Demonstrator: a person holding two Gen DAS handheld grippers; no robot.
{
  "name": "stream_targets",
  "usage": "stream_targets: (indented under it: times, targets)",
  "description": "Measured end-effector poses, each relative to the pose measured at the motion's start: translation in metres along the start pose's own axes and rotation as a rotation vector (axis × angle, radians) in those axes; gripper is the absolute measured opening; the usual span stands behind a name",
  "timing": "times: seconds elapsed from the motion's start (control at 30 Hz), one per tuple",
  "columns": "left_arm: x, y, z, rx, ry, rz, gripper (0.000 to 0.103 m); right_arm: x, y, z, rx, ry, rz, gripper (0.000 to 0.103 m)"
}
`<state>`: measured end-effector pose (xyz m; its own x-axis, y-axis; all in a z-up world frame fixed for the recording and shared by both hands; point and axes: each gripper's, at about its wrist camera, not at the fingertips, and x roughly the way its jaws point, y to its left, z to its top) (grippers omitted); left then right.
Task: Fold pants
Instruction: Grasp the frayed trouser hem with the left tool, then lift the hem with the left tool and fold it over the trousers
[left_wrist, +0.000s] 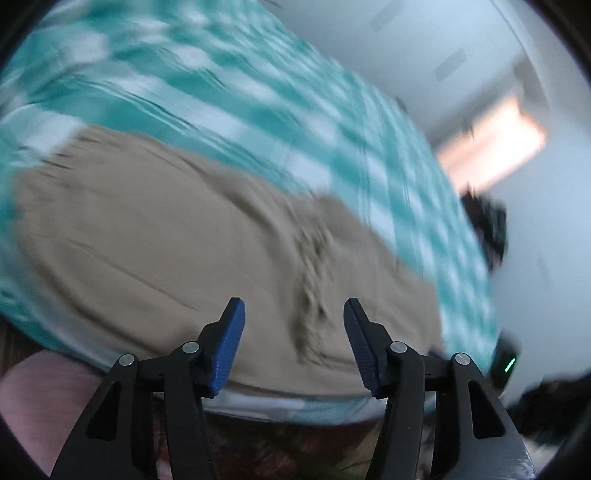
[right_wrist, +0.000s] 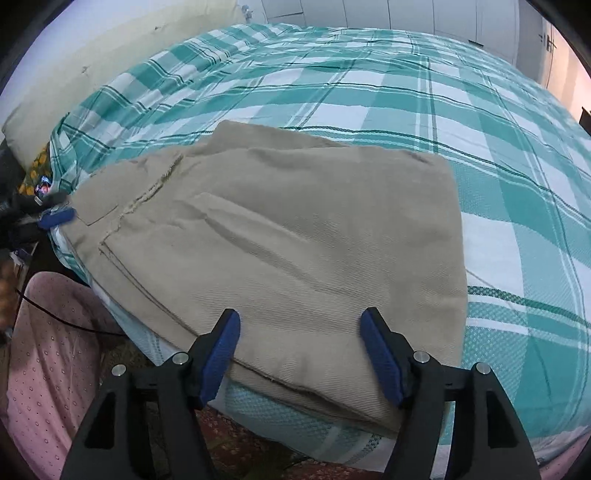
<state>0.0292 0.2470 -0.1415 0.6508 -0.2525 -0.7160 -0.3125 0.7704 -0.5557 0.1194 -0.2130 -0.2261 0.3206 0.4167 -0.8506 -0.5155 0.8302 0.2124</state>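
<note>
khaki twill pants (right_wrist: 280, 236) lie in squared, layered stack near bed edge on teal checked sheet (right_wrist: 498, 122), likely kept close for reach. right gripper (right_wrist: 300, 350) wide open, empty, poised over near hem. left gripper (left_wrist: 293, 341) wide open, empty; view motion-blurred. no labels or writing readable.
</note>
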Motion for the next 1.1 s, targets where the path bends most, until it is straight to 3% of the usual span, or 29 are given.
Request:
stream_targets:
  times: [0.1, 0.2, 0.27, 0.33, 0.5, 0.6, 0.67, 0.8, 0.93, 1.1]
  targets:
    - [-0.041, 0.052, 0.020, -0.156, -0.089, 0.014, 0.065, 0.002, 0.001, 0.001, -0.010, -0.001, -0.010, 0.070]
    - [-0.053, 0.098, 0.027, -0.301, -0.071, 0.045, 0.064, 0.003, 0.002, 0.002, -0.001, -0.003, -0.007, 0.071]
    - [-0.049, 0.112, 0.026, -0.341, -0.051, 0.053, 0.045, 0.004, 0.002, 0.002, -0.001, -0.002, -0.007, 0.071]
    - [-0.039, 0.123, 0.022, -0.374, -0.024, 0.060, 0.037, 0.004, 0.002, 0.002, 0.000, -0.002, -0.006, 0.072]
    - [-0.013, 0.132, 0.013, -0.420, 0.001, 0.092, 0.037, 0.005, 0.002, 0.003, 0.001, -0.001, -0.006, 0.072]
    - [-0.007, 0.138, 0.011, -0.450, -0.004, 0.055, 0.036, 0.005, 0.002, 0.004, 0.001, -0.003, -0.006, 0.072]
    - [-0.004, 0.142, 0.010, -0.465, -0.028, 0.005, 0.007, 0.004, 0.003, 0.003, 0.001, -0.002, -0.007, 0.072]
    - [-0.015, 0.136, 0.007, -0.449, -0.060, -0.017, 0.003, 0.004, 0.002, 0.003, 0.003, -0.001, -0.006, 0.072]
    - [-0.009, 0.145, -0.003, -0.459, -0.005, 0.067, 0.002, 0.005, 0.001, 0.003, 0.006, -0.004, -0.005, 0.072]
    - [-0.016, 0.139, -0.003, -0.415, 0.000, 0.138, 0.004, 0.004, 0.000, 0.002, 0.003, -0.004, -0.002, 0.072]
